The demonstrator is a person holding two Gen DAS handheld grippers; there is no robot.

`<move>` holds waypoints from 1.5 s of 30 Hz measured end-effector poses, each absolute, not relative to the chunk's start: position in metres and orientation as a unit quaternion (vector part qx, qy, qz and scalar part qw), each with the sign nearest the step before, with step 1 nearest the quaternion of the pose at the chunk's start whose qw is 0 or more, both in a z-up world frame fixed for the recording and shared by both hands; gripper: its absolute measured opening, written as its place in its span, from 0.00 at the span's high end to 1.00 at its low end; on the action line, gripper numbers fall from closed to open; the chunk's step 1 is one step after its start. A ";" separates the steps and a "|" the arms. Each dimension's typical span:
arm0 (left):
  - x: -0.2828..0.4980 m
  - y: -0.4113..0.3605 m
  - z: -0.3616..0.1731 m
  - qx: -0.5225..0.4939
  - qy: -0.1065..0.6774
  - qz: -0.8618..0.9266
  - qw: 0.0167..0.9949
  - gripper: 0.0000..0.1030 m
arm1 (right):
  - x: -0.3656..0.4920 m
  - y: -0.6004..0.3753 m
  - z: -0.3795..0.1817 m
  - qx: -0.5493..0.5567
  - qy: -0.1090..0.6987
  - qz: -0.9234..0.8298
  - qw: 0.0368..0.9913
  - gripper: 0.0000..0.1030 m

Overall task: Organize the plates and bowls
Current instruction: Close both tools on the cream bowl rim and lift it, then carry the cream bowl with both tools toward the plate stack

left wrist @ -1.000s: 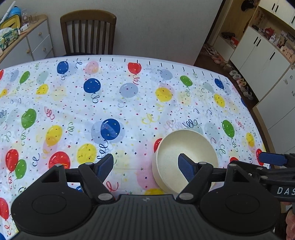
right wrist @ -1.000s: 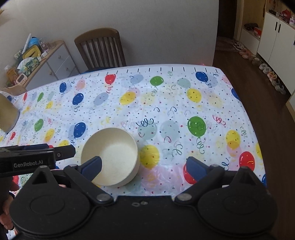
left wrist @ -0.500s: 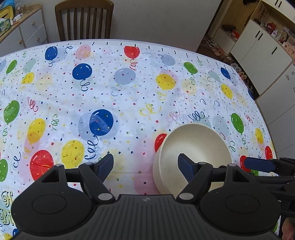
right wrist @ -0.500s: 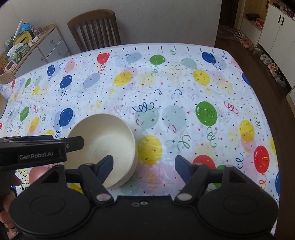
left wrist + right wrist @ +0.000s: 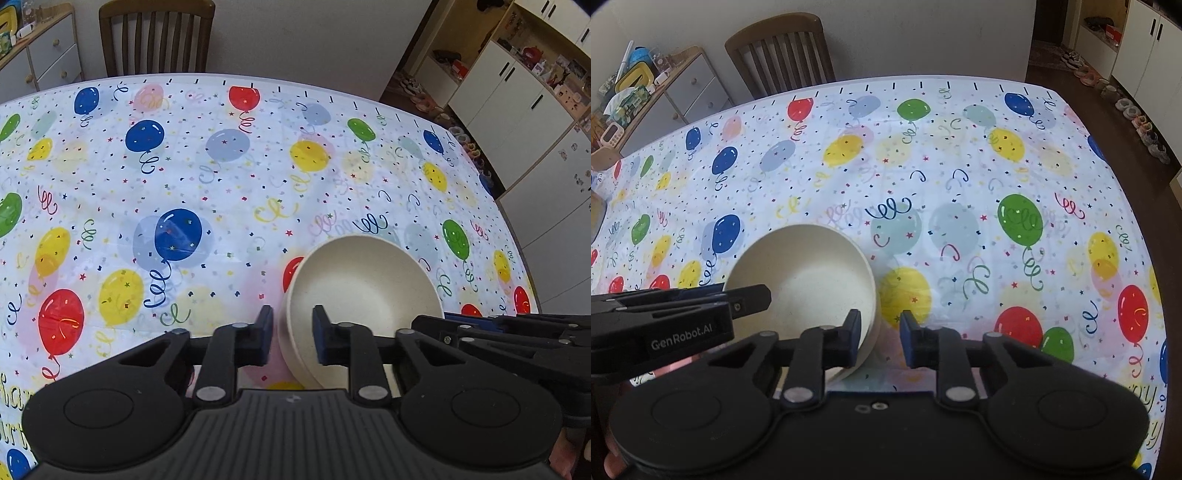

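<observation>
The bowl [image 5: 364,291] is the reference item. It is cream-coloured, speckled, and appears to be two bowls nested, since a second rim line shows along its near side in both wrist views. It sits on the desk [image 5: 221,177], which is covered by a white cloth printed with coloured balloons and confetti. The bowl lies toward the near edge of the desk, well apart from the far edge.

Left claw [image 5: 292,334]: its jaws have just been closing and now straddle the left rim of the bowl, one blue pad outside the wall and one inside. The pads press on the rim; the claw is clenched on the bowl.

Right claw [image 5: 877,334]: its jaws have just been closing and now straddle the right rim of the bowl, the left pad inside the wall and the right pad outside. The outer pad stands just beside the wall with a thin gap showing in the right wrist view; whether the grip is fully seated cannot be told.

The two claws hold opposite sides of the bowl. Each claw body appears in the other's view, beside the bowl.

Beyond the bowl, a wooden chair [image 5: 783,51] stands at the far edge of the desk.
</observation>
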State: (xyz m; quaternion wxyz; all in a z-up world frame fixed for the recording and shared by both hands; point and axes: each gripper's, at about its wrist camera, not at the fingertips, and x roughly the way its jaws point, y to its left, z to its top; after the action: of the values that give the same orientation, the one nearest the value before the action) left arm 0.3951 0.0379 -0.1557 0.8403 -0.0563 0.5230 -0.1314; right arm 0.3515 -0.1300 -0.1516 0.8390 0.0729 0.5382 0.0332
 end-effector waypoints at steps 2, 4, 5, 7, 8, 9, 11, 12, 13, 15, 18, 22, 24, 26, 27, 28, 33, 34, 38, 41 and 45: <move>0.394 0.037 -0.155 -0.054 0.523 -0.130 0.841 0.85 | 0.351 -0.129 -0.151 0.072 0.538 0.036 0.839 0.87; 0.391 0.036 -0.154 -0.052 0.523 -0.128 0.841 0.86 | 0.351 -0.127 -0.150 0.069 0.538 0.037 0.840 0.93; 0.390 0.035 -0.153 -0.051 0.523 -0.129 0.841 0.86 | 0.350 -0.126 -0.150 0.065 0.538 0.035 0.840 0.93; 0.387 0.034 -0.150 -0.048 0.522 -0.130 0.841 0.86 | 0.349 -0.126 -0.148 0.061 0.537 0.032 0.841 0.94; 0.385 0.033 -0.148 -0.046 0.522 -0.131 0.842 0.86 | 0.348 -0.126 -0.147 0.060 0.536 0.032 0.841 0.94; 0.383 0.032 -0.147 -0.044 0.521 -0.132 0.842 0.86 | 0.346 -0.127 -0.146 0.060 0.536 0.032 0.842 0.94; 0.378 0.030 -0.142 -0.042 0.521 -0.132 0.842 0.86 | 0.343 -0.129 -0.143 0.061 0.535 0.032 0.842 0.94; 0.376 0.029 -0.140 -0.041 0.521 -0.133 0.842 0.86 | 0.341 -0.130 -0.142 0.061 0.535 0.032 0.842 0.94; 0.372 0.028 -0.138 -0.039 0.520 -0.133 0.843 0.86 | 0.339 -0.130 -0.140 0.061 0.534 0.033 0.842 0.94; 0.367 0.026 -0.133 -0.037 0.519 -0.134 0.843 0.86 | 0.334 -0.132 -0.135 0.059 0.532 0.034 0.844 0.94; 0.356 0.023 -0.123 -0.035 0.516 -0.135 0.845 0.86 | 0.325 -0.134 -0.126 0.056 0.529 0.037 0.846 0.94; 0.341 0.020 -0.111 -0.032 0.510 -0.135 0.849 0.86 | 0.313 -0.138 -0.116 0.056 0.523 0.043 0.849 0.94; 0.331 0.018 -0.104 -0.032 0.509 -0.134 0.850 0.86 | 0.304 -0.140 -0.110 0.055 0.520 0.048 0.851 0.94; 0.321 0.015 -0.097 -0.030 0.506 -0.132 0.852 0.86 | 0.296 -0.142 -0.104 0.054 0.517 0.052 0.853 0.94; 0.316 0.014 -0.094 -0.028 0.505 -0.132 0.853 0.86 | 0.292 -0.143 -0.100 0.053 0.516 0.055 0.853 0.94; 0.310 0.013 -0.091 -0.027 0.504 -0.131 0.853 0.86 | 0.287 -0.144 -0.097 0.051 0.514 0.057 0.855 0.94; 0.282 0.005 -0.077 -0.028 0.498 -0.120 0.858 0.86 | 0.264 -0.148 -0.082 0.038 0.505 0.068 0.859 0.94; 0.277 0.004 -0.075 -0.027 0.497 -0.118 0.859 0.86 | 0.260 -0.149 -0.080 0.037 0.504 0.070 0.860 0.94; 0.253 -0.002 -0.066 -0.026 0.495 -0.113 0.861 0.86 | 0.240 -0.155 -0.070 0.033 0.497 0.080 0.863 0.94; 0.236 -0.007 -0.061 -0.027 0.496 -0.108 0.861 0.86 | 0.226 -0.159 -0.064 0.028 0.493 0.089 0.865 0.94; 0.215 -0.014 -0.055 -0.027 0.491 -0.102 0.865 0.86 | 0.207 -0.165 -0.059 0.026 0.487 0.097 0.867 0.94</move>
State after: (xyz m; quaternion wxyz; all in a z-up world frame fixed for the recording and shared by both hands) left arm 0.2147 -0.0141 -0.0545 0.8650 -0.0265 0.4905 -0.1025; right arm 0.2066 -0.1655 -0.0586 0.8673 0.0261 0.4875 0.0973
